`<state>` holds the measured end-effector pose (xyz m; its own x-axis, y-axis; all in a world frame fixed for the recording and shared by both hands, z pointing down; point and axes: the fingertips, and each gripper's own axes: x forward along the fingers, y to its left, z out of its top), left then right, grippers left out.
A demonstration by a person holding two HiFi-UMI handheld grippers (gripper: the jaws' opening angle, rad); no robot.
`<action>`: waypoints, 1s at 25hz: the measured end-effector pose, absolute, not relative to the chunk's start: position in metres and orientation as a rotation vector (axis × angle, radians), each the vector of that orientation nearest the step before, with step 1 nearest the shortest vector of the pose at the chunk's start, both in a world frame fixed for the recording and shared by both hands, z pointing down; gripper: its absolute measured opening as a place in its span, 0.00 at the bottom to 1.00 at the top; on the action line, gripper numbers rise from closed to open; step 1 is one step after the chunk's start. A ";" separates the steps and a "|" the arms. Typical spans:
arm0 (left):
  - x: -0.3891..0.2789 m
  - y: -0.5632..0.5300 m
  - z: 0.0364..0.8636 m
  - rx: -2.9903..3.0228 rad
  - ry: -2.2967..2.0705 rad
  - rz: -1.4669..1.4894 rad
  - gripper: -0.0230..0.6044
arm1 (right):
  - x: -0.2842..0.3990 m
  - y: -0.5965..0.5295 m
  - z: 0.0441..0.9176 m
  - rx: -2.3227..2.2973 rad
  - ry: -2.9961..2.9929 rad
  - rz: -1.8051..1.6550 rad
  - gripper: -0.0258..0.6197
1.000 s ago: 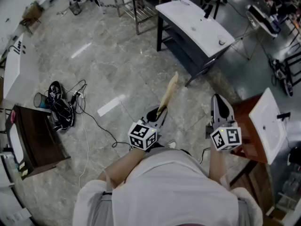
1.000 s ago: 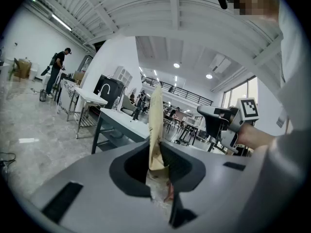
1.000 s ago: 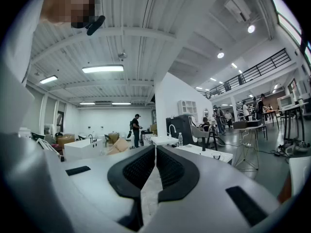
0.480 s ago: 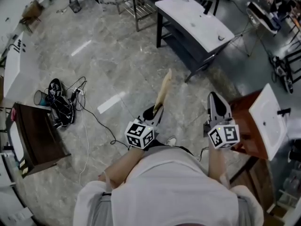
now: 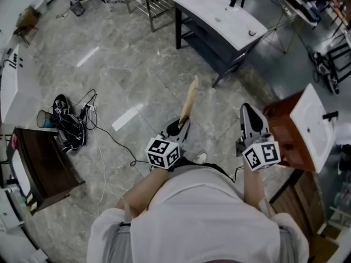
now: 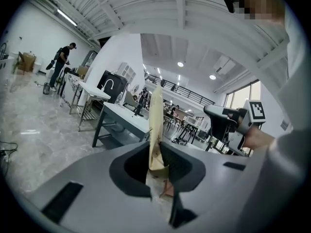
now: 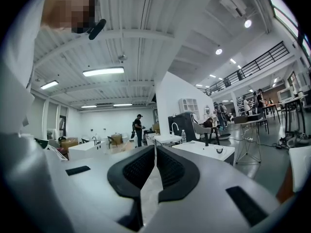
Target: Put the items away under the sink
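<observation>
Between the pads of your left gripper (image 6: 156, 153) the tan flat item (image 6: 155, 113) is clamped by its lower end, reaching past the tips; your right gripper (image 7: 155, 152) is closed, empty

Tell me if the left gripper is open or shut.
Shut: the left gripper pinches a flat tan item between its pads.

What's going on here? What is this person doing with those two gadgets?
A person stands with a gripper in each hand. The left gripper is clamped on a thin tan sheet-like item that sticks out ahead of it. The right gripper is closed with nothing in it. A white sink on a brown cabinet stands just to the right.
</observation>
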<state>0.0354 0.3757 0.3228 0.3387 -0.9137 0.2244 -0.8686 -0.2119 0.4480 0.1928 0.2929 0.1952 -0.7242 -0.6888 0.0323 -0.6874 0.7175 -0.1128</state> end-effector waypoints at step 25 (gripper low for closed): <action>-0.013 0.382 0.337 2.117 -1.505 -0.129 0.12 | 0.153 0.308 0.206 -1.226 2.867 -0.213 0.10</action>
